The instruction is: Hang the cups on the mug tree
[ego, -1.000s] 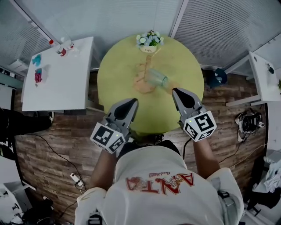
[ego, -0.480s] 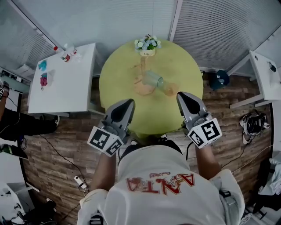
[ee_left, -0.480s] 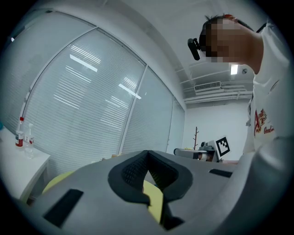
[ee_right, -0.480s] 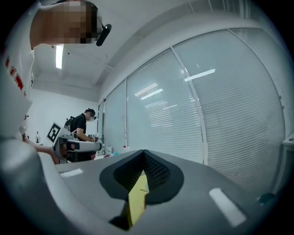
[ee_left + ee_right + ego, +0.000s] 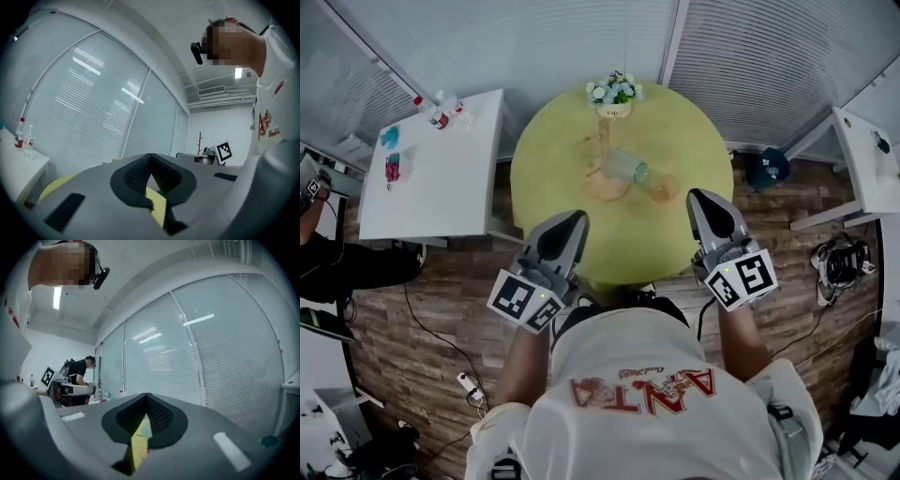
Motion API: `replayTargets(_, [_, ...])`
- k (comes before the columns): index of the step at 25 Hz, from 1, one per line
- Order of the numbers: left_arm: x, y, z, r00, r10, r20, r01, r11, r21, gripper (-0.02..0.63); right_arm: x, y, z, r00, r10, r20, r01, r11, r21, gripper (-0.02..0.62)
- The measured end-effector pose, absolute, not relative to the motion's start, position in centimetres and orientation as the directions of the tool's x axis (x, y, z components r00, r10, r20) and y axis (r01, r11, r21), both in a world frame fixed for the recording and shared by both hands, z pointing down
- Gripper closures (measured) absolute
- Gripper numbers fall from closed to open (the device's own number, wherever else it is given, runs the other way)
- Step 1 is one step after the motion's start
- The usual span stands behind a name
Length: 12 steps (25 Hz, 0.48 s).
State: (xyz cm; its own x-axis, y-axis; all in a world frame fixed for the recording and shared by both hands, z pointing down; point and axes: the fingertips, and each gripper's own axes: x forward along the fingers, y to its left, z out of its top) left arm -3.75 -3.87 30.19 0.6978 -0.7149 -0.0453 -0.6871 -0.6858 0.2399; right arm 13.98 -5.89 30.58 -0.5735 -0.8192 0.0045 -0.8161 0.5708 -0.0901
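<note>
The left gripper (image 5: 567, 221) and right gripper (image 5: 705, 200) were found closed and empty, well short of the mug tree (image 5: 604, 165), beside which the cup (image 5: 628, 170) was seen tipped over (seemingly clear glass), so a nudge was judged liable to roll it away.

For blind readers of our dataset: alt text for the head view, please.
A person holds the left gripper and right gripper, both shut and empty, at the near edge of a round yellow table bearing a mug tree, a clear cup and flowers.
</note>
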Motion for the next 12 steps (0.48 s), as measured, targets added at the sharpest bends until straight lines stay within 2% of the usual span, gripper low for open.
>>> replayTargets(7, [-2.9,-3.9,30.9,0.711,-0.702,-0.033,-0.675,-0.695,0.246,0.597,14.9,-6.2,32.1,-0.559,-0.828,0.042,-0.828,0.556,-0.077,0.594])
replayTargets(12, [-1.8,-4.0,31.7,0.722,-0.692,-0.016,-0.666,-0.701,0.255,0.597,16.8,-7.1,36.2,-0.524,-0.839,0.146,-0.849,0.528,-0.015,0.591])
